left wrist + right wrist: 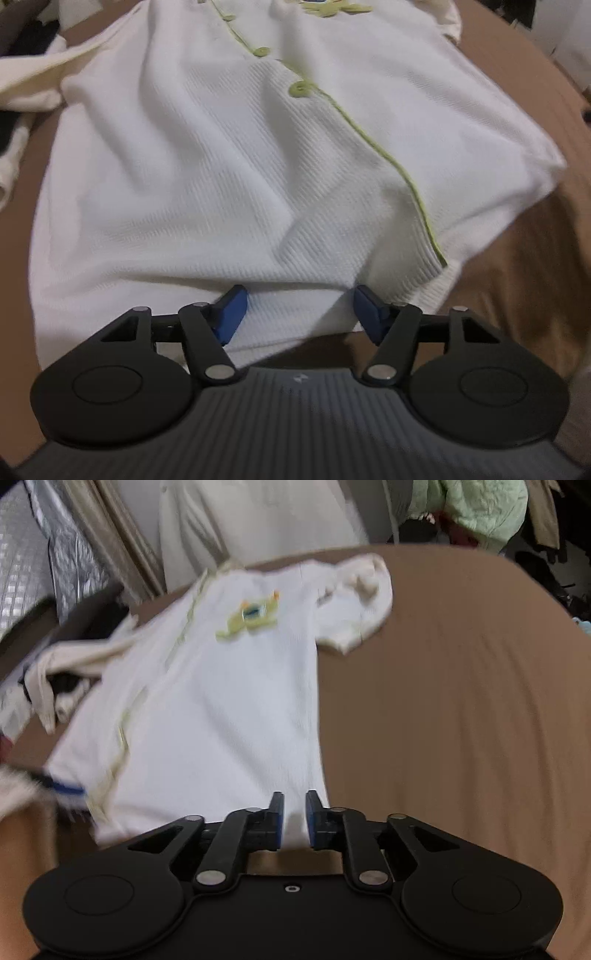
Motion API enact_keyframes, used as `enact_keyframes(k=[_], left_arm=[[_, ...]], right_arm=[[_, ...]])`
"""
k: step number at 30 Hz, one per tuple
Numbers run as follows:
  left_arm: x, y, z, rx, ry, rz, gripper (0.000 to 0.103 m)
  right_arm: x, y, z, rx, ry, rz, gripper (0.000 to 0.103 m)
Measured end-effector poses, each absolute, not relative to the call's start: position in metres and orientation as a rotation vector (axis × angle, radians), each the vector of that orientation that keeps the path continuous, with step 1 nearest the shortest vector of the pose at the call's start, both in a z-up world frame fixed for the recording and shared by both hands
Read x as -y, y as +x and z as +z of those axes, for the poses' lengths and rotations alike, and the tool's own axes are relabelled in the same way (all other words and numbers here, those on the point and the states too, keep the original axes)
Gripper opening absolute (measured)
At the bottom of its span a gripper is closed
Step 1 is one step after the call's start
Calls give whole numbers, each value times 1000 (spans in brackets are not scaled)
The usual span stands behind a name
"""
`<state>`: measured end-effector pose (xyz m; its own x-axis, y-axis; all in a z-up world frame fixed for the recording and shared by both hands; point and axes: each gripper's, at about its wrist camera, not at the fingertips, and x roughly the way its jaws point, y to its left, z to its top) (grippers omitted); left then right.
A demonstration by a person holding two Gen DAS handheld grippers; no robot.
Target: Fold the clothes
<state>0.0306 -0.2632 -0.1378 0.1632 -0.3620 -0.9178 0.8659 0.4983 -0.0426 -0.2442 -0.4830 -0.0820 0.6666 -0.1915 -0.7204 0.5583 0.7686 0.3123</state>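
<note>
A white knit shirt (pixel 229 177) with a lime-green button placket and a green chest patch lies spread on a brown sheet (pixel 461 701). In the left wrist view my left gripper (pixel 300 308) is open at the near hem, and the hem lies between its blue pads (pixel 232 314). In the right wrist view the shirt (pixel 221 709) stretches away from me, with one short sleeve (pixel 354 602) bunched at the far right. My right gripper (pixel 295 812) has its jaws nearly together on the shirt's near right hem corner, with white cloth in the narrow gap.
A pile of cream and dark garments (pixel 55 679) lies past the shirt's left side. Hanging clothes and curtains (pixel 240 520) stand behind the bed. Bare brown sheet spreads to the right of the shirt.
</note>
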Motion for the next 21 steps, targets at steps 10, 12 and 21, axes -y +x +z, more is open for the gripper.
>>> enact_keyframes(k=[10,12,21], left_arm=[[253,7,-123,-988,553,-1055,66],[246,-2,-113,-947,487,-1179,67],[202,30,-89,-876,90,-1113,73]], right_arm=[[483,-201,-14,-561,766,-415,45],[477,-194,-10,-574,768,-428,45],[476,-158,70,-631,620,-421,46]])
